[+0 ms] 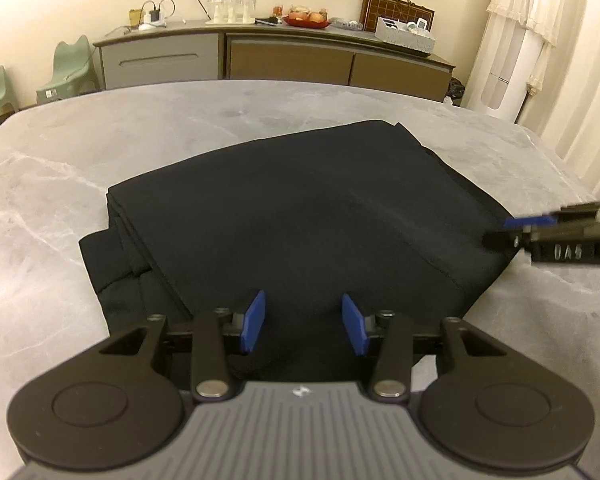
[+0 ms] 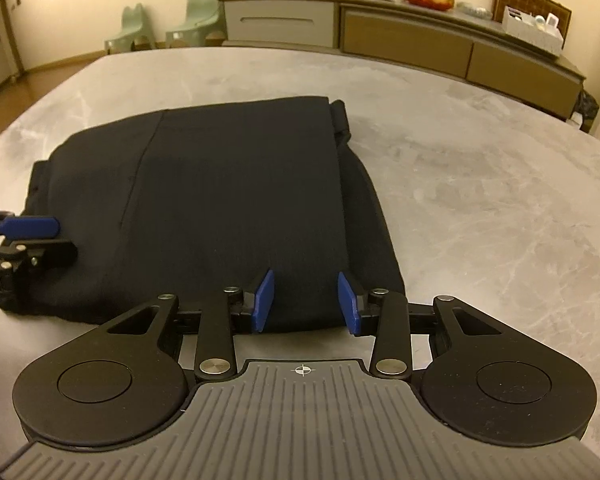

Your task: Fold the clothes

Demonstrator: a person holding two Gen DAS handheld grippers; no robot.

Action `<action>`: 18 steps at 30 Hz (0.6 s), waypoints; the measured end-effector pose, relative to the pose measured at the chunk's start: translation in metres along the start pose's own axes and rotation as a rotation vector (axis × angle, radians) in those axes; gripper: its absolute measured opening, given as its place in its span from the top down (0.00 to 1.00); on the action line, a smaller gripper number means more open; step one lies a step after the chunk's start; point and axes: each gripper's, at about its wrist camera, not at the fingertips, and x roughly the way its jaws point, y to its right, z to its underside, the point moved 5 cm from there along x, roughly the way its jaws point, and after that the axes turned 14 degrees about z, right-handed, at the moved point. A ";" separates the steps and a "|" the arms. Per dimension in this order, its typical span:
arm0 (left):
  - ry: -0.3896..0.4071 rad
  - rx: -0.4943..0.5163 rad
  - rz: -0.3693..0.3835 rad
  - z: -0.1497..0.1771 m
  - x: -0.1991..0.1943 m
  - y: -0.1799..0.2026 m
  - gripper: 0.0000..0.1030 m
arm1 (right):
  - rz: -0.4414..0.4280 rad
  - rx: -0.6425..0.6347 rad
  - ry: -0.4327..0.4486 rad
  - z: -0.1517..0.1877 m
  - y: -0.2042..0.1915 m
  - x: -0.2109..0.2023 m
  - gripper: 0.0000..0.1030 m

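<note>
A black garment lies folded into a thick rectangle on the grey marble table. A loose layer sticks out at its left side in the left wrist view. My left gripper hovers at the garment's near edge. Its blue pads stand apart, with only flat cloth beneath them. From the right wrist view, the garment fills the middle, and my right gripper stands open over its near edge. Each gripper shows in the other's view: the right gripper at the right side, the left gripper at the left corner.
Bare table surrounds the garment on all sides. Beyond the far edge stands a long sideboard carrying glasses, a fruit bowl and a white box. Two green chairs stand at the left, and a white curtain hangs at the right.
</note>
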 end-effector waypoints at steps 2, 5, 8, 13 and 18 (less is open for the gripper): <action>-0.008 0.006 0.003 -0.007 -0.003 -0.002 0.58 | -0.016 0.018 0.047 -0.015 0.001 -0.007 0.60; 0.008 0.054 -0.024 -0.025 -0.005 -0.011 0.58 | -0.002 -0.018 0.101 -0.045 -0.006 -0.008 0.58; 0.014 0.083 -0.082 -0.040 0.004 -0.032 0.58 | 0.013 -0.083 0.118 -0.076 -0.022 0.009 0.55; 0.007 0.026 -0.092 -0.042 0.031 -0.073 0.54 | 0.020 -0.125 0.057 -0.110 -0.044 0.067 0.55; 0.015 0.041 -0.090 -0.053 0.042 -0.088 0.46 | 0.015 -0.105 0.013 -0.108 -0.032 0.097 0.54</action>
